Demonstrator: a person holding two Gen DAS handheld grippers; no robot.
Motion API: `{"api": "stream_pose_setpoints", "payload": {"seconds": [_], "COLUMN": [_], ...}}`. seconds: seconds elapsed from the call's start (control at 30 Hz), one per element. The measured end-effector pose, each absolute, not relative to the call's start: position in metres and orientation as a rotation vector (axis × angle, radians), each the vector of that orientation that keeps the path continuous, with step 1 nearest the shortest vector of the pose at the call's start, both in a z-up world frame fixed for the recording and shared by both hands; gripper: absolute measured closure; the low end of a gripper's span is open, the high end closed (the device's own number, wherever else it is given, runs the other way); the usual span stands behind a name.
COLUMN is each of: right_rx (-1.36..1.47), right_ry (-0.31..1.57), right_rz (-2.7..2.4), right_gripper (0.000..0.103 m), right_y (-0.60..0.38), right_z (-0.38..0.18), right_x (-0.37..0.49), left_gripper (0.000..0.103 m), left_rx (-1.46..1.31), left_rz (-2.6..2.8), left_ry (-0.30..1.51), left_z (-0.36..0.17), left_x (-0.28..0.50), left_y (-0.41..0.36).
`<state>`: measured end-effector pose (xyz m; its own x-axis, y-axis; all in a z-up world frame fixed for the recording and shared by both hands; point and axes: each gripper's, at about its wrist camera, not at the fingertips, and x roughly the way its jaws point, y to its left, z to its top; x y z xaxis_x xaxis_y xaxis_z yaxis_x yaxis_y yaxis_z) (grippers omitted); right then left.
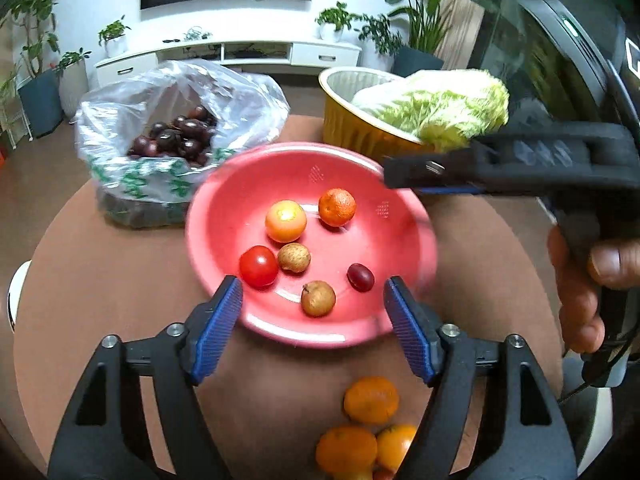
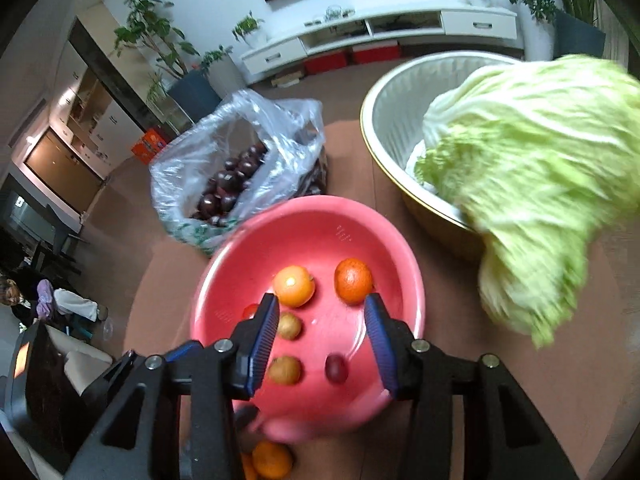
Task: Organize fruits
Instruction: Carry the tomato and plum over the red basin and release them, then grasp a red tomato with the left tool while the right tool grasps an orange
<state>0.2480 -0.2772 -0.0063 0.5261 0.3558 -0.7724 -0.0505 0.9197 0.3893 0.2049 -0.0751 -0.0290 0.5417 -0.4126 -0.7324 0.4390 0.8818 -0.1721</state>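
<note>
Oranges (image 1: 370,400) sit nearest, loose on the tabletop (image 1: 100,280) between the left claw (image 1: 314,308) arms, just short of the pink bowl (image 1: 224,216). Left claw is spread wide, holding nothing. Right claw (image 2: 322,340) is part open over the bowl, also holding nothing.

In the bowl: tangerine (image 1: 337,207) far right, pale orange fruit (image 1: 285,221) beside it, tomato (image 1: 258,266) left, two tan longan-looking fruits (image 1: 318,298) mid and near, one dark grape (image 1: 360,277) right.

Risks:
- Both claws crowd one bowl, so I'd expect a clash or a nudged rim on a simultaneous reach.
- Grape and tomato look soft; a hard squeeze would likely split them.
- Round fruit on a sloped floor will probably roll off a slightly off-centre pinch.
- Cabbage (image 2: 540,184) overhangs its metal bowl (image 2: 396,120) far right; a right-arm swing could tip it.

Bag of dark grapes (image 1: 176,136) is far left, untouched.
</note>
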Motion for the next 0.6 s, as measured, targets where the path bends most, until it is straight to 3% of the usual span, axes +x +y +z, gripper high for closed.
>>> {"api": "stream_pose_setpoints", "payload": {"seconds": [0.3,0.6], "right_rx": [0.288,0.307], "right_ry": [0.952,0.998], "right_rz": [0.27,0.27], "right_gripper": [0.048,0.048], "right_y": [-0.265,-0.246], "right_z": [-0.018,-0.058], "right_x": [0.13,0.071], "left_gripper": [0.025,0.025], "left_rx": [0.052,0.189], "left_rz": [-0.486,-0.558], "left_ry": [0.85,0.907], "left_z": [-0.029,-0.062], "left_x": [0.128,0.041], "left_y": [-0.02,-0.037]}}
